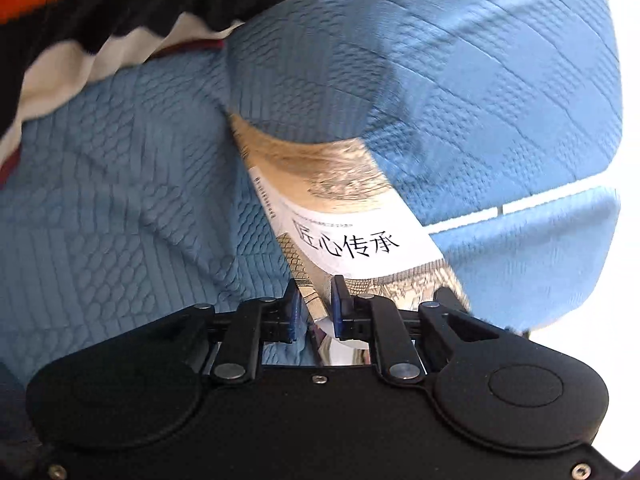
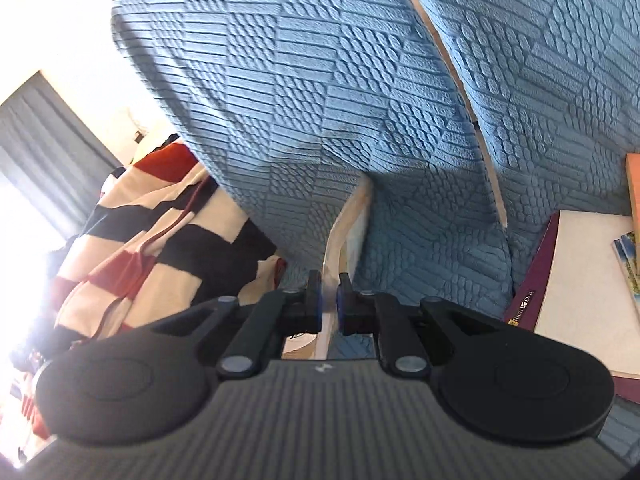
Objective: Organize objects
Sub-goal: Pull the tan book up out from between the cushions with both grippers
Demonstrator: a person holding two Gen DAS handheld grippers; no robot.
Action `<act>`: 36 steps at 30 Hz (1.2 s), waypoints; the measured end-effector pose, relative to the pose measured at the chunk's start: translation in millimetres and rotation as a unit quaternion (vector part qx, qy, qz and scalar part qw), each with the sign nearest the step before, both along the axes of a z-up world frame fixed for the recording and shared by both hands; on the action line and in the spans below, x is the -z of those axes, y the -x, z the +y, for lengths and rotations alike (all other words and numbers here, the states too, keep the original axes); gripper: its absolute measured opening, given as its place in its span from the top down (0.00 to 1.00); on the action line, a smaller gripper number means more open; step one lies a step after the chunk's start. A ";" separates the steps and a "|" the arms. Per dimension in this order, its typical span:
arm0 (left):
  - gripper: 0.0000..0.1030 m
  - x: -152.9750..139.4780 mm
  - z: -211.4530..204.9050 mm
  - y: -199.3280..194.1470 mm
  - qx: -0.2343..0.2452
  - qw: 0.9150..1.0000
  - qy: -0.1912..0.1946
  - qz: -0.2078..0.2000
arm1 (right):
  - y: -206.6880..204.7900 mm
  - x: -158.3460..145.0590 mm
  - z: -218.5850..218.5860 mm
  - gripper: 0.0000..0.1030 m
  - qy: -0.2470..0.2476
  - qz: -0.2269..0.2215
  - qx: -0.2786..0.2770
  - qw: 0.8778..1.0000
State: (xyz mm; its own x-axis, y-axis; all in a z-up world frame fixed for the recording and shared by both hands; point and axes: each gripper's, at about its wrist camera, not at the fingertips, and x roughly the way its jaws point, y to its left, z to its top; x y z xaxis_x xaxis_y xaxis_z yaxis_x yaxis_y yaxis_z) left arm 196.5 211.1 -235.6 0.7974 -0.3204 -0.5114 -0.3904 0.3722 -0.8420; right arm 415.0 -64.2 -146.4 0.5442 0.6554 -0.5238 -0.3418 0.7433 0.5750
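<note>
- While the far end of the thin paperback book with a tan-and-white cover and black Chinese characters is tucked under a blue quilted sofa back cushion, its near corner sits between the blue pads of the left gripper, whose jaws are clamped on it.
- In the left wrist view the book lies tilted, running from the gripper up and to the left into the gap where the back cushion meets the blue textured seat cover.
- A striped knit blanket in orange, black and cream is bunched along the upper left, lying on the seat cover beside the cushion.
- The right gripper has its jaws nearly together, pinching the thin pale edge of a book seen edge-on, which rises in a curve into the crease under the blue cushion; whether this is the same book I cannot tell.
- In the right wrist view the striped blanket lies to the left of the cushion, with a grey curtain and a bright window behind it.
- To the right, on the sofa seat, a purple-spined book with a cream cover lies flat, with a smaller booklet on its far corner and an orange book's edge above; all are well apart from the right gripper.
</note>
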 end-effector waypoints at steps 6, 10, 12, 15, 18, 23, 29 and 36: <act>0.86 -7.2 -9.2 17.4 0.016 1.000 0.018 0.000 | 23.9 -17.2 -7.2 0.89 0.019 -0.030 -0.014 0.999; 0.86 -21.6 -16.6 18.1 0.026 0.999 0.021 -0.011 | 38.9 -34.2 -16.2 0.89 0.021 -0.050 -0.009 0.998; 0.86 -32.4 -19.9 21.1 0.034 0.999 0.015 -0.017 | 46.4 -43.7 -21.3 0.89 0.019 -0.059 -0.005 0.998; 0.85 -51.9 -25.6 19.7 0.050 0.998 -0.004 -0.028 | 57.1 -56.8 -29.6 0.88 0.018 -0.072 0.006 0.997; 0.85 -66.8 -31.3 19.5 0.059 0.998 -0.013 -0.032 | 68.3 -67.1 -36.1 0.88 0.017 -0.084 0.013 0.996; 0.85 -83.3 -38.2 26.7 0.071 0.997 -0.026 -0.035 | 81.9 -74.0 -46.4 0.88 0.008 -0.084 0.025 0.996; 0.85 -83.5 -43.2 39.1 0.084 0.995 -0.035 -0.028 | 100.4 -68.7 -52.6 0.88 0.006 -0.080 0.035 0.996; 0.85 -59.7 -51.4 46.0 0.105 0.993 -0.046 -0.012 | 119.0 -46.8 -58.5 0.87 0.022 -0.079 0.039 0.996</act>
State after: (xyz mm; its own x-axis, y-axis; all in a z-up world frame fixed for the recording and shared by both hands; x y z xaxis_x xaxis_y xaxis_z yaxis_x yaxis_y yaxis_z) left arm 150.6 159.7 -175.9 0.7299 -0.4332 -0.5287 -0.2767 0.5199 -0.8081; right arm 296.0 -122.7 -99.6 0.6702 0.5865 -0.4547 -0.3653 0.7941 0.4858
